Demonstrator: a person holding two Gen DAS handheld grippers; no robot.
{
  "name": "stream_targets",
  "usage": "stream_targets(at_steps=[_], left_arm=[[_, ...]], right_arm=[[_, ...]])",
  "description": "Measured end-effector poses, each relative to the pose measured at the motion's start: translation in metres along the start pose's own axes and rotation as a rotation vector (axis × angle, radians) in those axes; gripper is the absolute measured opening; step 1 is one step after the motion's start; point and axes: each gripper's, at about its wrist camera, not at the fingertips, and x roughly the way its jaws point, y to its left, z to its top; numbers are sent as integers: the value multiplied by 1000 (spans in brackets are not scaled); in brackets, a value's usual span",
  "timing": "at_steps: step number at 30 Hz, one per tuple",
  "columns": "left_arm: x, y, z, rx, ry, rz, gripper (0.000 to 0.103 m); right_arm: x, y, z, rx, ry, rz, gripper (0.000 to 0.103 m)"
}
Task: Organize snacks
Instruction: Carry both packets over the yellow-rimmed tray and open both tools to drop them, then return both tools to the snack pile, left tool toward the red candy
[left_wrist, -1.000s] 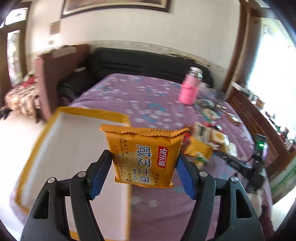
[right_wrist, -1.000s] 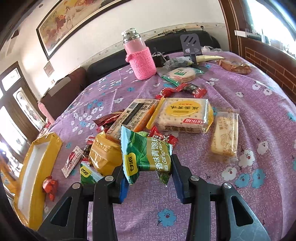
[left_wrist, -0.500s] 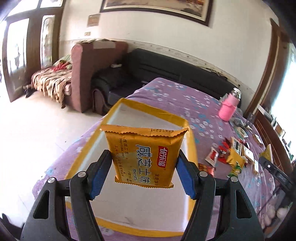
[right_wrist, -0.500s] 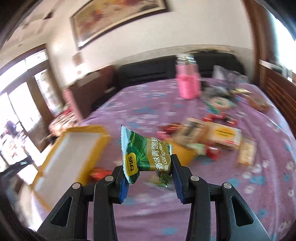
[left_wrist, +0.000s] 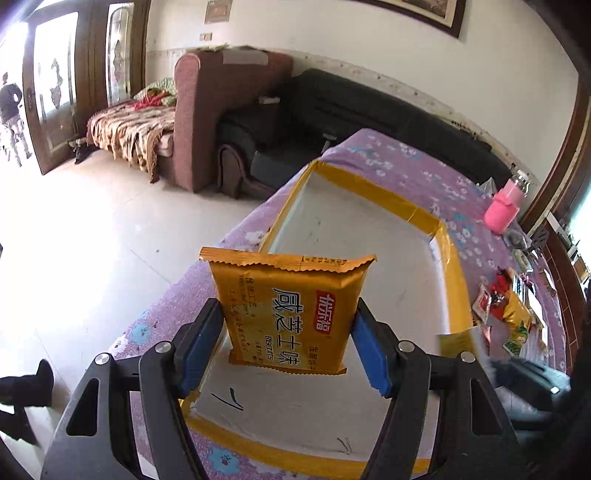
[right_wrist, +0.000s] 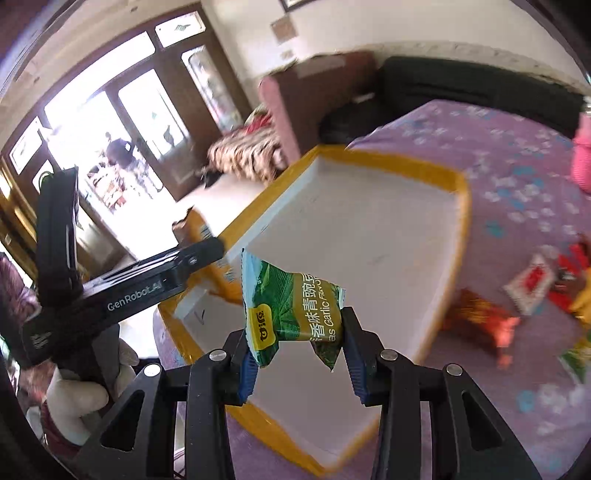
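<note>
The left gripper (left_wrist: 288, 332) is clamped on an upright biscuit packet (left_wrist: 290, 310) and the right gripper (right_wrist: 295, 350) on a green pea packet (right_wrist: 291, 310), both apparently above the white tray (left_wrist: 369, 229), which lies directly below and ahead.

One tray (left_wrist: 388, 201), two held snack packets: orange biscuit packet (left_wrist: 291, 314), green pea packet (right_wrist: 295, 310).
</note>
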Motion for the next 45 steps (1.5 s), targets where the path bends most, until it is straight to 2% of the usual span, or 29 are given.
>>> stream_targets(at_steps=[4,8,11,14,15,19,23,28,29,31,33,35,38,41,45], left_arm=[[4,1,0,-1,7,-15,70],[5,9,0,-66,23,-100,71],[0,11,0,-73,13,-86,71],[-10,10,-1,-70,-10,-73,71],[-14,10,0,-63,-21,-59,71],[-33,-5,3,25,-95,104,71],[-44,-12,-1,73,-132,221,71],[-42,-10,-5,81,-100,267,71],[-42,-10,-5,73,-87,262,71],[-41,-9,-6,38,-51,203,71],[-42,-13,-7,19,-16,118,71],[-43,-20,-8,-4,16,31,76],[-44,-37,-11,6,46,-69,76],[-43,-59,-16,39,57,-113,77],[-38,-85,-20,52,91,-168,77]], right_arm=[[30,11,-4,-13,50,-7,40],[45,13,-9,-12,78,-19,43],[46,11,-10,-5,82,-17,53],[38,12,-8,-3,60,-5,54],[35,12,-6,-4,50,-4,54],[6,13,-8,3,-19,-18,54],[-27,16,-9,-4,-114,-52,55],[-72,34,-5,-36,-231,-42,59],[-80,41,-2,-53,-248,-30,60],[-92,52,1,-87,-273,-28,69],[-98,55,-3,-114,-301,-66,70],[-99,44,-14,-111,-312,-103,71],[-95,8,-32,-49,-263,-129,71],[-105,-40,-53,42,-237,-189,71],[-132,-104,-76,163,-253,-280,71]])
